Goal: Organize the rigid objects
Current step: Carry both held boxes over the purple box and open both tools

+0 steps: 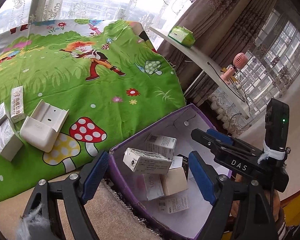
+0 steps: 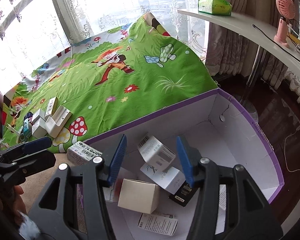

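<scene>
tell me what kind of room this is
Probably a room in a home, likely a bedroom or living room. Lace curtains hang over a big window, a cartoon bedsheet covers the surface, and a white shelf holds a pink handheld fan and a tissue pack.

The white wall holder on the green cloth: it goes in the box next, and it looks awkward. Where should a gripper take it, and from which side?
Probably take the holder across its pocket end, the boxy closed part nearest the mushroom print, from above. It lies flat on its back on the cloth, and the pocket's two side walls look parallel. Small boxes crowd its far side, so approach from the mushroom side.
</scene>
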A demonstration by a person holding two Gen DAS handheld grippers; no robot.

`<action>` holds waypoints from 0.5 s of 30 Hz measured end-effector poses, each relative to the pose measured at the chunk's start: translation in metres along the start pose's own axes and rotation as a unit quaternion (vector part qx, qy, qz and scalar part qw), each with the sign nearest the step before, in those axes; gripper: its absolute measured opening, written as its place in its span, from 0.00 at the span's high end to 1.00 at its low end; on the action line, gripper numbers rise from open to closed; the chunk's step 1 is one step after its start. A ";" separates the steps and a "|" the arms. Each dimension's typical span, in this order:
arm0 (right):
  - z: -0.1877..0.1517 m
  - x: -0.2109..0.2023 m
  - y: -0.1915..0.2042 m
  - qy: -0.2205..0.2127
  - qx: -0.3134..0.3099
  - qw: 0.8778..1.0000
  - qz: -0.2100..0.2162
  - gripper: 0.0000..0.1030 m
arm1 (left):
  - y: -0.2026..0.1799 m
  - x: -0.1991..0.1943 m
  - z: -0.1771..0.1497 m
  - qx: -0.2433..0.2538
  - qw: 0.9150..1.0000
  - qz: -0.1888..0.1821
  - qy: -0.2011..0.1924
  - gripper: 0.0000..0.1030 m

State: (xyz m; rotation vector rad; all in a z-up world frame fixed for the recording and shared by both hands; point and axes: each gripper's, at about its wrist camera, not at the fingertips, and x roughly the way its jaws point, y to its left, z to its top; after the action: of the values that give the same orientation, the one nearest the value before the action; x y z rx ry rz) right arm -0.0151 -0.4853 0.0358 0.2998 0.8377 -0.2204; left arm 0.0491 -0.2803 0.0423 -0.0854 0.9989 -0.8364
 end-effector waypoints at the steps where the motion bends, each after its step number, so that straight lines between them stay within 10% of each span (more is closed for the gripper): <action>1: 0.001 -0.002 -0.001 -0.003 0.002 1.000 -0.002 0.28 | 0.002 -0.002 0.000 -0.002 1.000 0.002 -0.002 0.20; 15: 0.010 -0.026 0.021 -0.064 -0.037 0.996 -0.042 0.04 | 0.022 -0.030 -0.007 -0.013 0.998 0.052 -0.026 0.20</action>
State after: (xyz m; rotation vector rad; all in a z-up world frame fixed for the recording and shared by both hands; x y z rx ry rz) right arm -0.0190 -0.4668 0.0654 0.1789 0.7307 -0.2829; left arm 0.0482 -0.2435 0.0501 -0.0772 0.9564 -0.7234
